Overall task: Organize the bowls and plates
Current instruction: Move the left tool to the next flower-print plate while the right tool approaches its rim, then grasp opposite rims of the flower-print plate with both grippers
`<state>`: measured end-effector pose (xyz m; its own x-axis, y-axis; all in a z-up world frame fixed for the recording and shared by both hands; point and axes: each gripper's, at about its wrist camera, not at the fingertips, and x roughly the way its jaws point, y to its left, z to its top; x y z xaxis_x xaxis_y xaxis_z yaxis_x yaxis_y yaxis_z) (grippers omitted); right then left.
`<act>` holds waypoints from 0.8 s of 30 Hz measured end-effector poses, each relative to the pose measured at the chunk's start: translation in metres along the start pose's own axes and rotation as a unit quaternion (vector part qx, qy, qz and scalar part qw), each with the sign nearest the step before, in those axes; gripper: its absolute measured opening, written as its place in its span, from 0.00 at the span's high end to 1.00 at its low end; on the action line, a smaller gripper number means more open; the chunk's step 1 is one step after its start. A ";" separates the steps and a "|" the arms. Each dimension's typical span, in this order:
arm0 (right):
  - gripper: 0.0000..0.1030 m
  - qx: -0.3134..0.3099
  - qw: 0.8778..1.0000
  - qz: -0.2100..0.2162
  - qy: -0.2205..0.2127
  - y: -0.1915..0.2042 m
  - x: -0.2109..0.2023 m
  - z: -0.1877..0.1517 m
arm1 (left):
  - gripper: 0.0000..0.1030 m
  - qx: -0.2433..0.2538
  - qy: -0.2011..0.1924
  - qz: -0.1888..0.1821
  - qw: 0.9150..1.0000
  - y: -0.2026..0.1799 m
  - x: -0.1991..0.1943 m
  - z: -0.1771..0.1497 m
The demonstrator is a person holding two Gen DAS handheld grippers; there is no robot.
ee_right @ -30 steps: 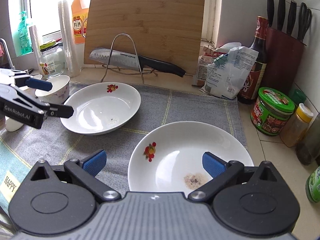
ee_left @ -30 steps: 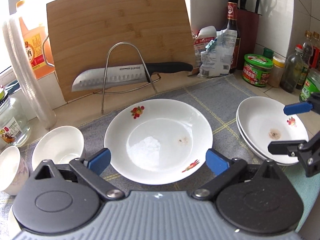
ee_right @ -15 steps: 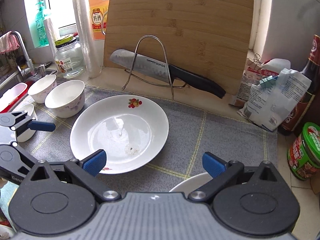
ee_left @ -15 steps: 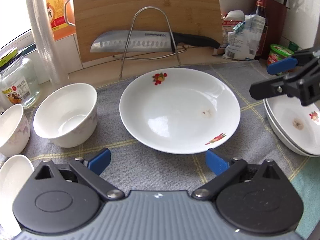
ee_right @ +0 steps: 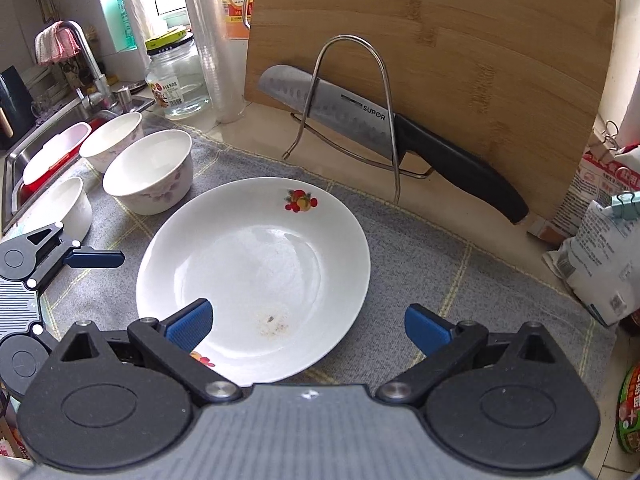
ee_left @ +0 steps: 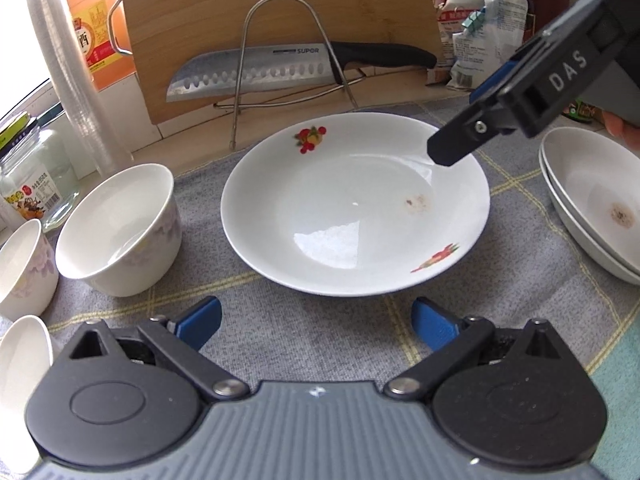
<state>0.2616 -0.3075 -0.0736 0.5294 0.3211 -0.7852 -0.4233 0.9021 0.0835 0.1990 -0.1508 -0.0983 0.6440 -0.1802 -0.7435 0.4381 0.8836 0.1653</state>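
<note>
A white plate with fruit prints (ee_left: 356, 208) (ee_right: 256, 268) lies on the grey cloth (ee_left: 280, 320). Two stacked white plates (ee_left: 592, 200) sit at the right. Three white bowls stand at the left, the nearest to the plate (ee_left: 116, 228) (ee_right: 150, 170) upright. My left gripper (ee_left: 316, 318) is open and empty, just short of the plate's near rim. My right gripper (ee_right: 308, 324) is open and empty, over the plate's right rim; it shows in the left wrist view (ee_left: 472, 124) above the plate's far right edge.
A bamboo cutting board (ee_right: 432, 48) leans on the wall behind a wire rack (ee_right: 352, 112) with a knife (ee_left: 280, 68). A glass jar (ee_right: 178, 76), oil bottle, bags (ee_right: 604, 248) and a sink (ee_right: 52, 152) surround the cloth.
My right gripper moved left from the stacked plates to over the single plate's right rim. My left gripper drew back to the left, so the bowls came into view.
</note>
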 end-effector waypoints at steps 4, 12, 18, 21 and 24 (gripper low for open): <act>0.00 -0.004 1.000 -0.010 0.014 -0.002 0.013 0.007 | 0.02 -0.008 -0.003 -0.010 1.000 0.007 0.008 0.002; 0.00 0.009 0.999 -0.005 0.034 -0.008 0.035 0.019 | 0.02 0.010 -0.019 -0.041 0.999 0.013 0.012 0.006; 0.00 0.017 0.999 0.011 0.048 -0.014 0.044 0.022 | 0.02 0.028 -0.028 -0.062 0.997 0.016 0.013 0.006; 0.00 0.017 0.998 0.016 0.055 -0.016 0.047 0.024 | 0.03 0.039 -0.034 -0.071 0.996 0.016 0.013 0.006; 0.00 0.016 0.998 0.023 0.058 -0.018 0.051 0.025 | 0.03 0.049 -0.040 -0.080 0.995 0.016 0.014 0.007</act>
<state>0.3145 -0.2998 -0.0993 0.4205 0.3279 -0.8460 -0.4207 0.8966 0.1384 0.2195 -0.1425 -0.1017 0.6067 -0.3519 -0.7128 0.5953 0.7953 0.1141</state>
